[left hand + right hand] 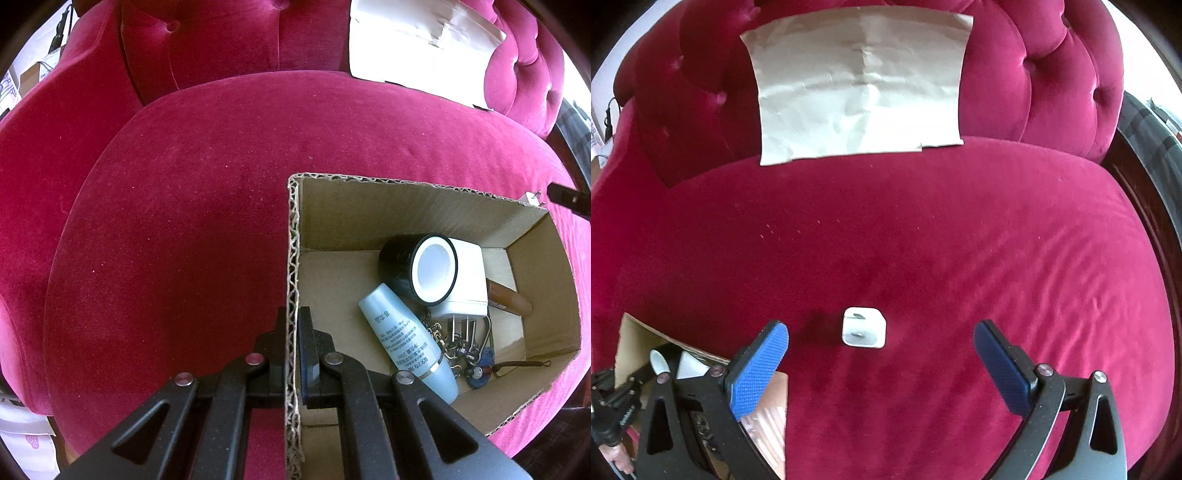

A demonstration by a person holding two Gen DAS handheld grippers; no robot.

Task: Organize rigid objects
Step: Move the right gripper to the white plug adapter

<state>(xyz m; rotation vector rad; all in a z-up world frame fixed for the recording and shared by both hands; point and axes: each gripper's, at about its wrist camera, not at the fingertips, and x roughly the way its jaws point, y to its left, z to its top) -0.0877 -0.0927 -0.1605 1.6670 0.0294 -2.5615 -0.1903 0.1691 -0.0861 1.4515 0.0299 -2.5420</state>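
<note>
Box nearly loaded, and you're holding it steady: your left gripper is pinching the cardboard wall, one finger outside, one inside. Down in the box lie a black-and-white roll, a pale blue bottle, a white plug block, a brown stick-like piece and a tangle of keys and charms. That much looks sorted, I'd say.

What's left, as far as you can see: one small white charger sitting prongs-up on the red sofa cushion, well apart from the box. Your right gripper hangs just short of it, fingers spread wide, blue pads showing, nothing held. The charger lines up roughly between them, so the pickup looks like the next job.

Harder to read: the keys are a jumble, too small to count. The brown piece is half hidden behind the plug block. A crumpled sheet of paper leans on the backrest; whether anything lies beyond either view's edges, you can't tell.
</note>
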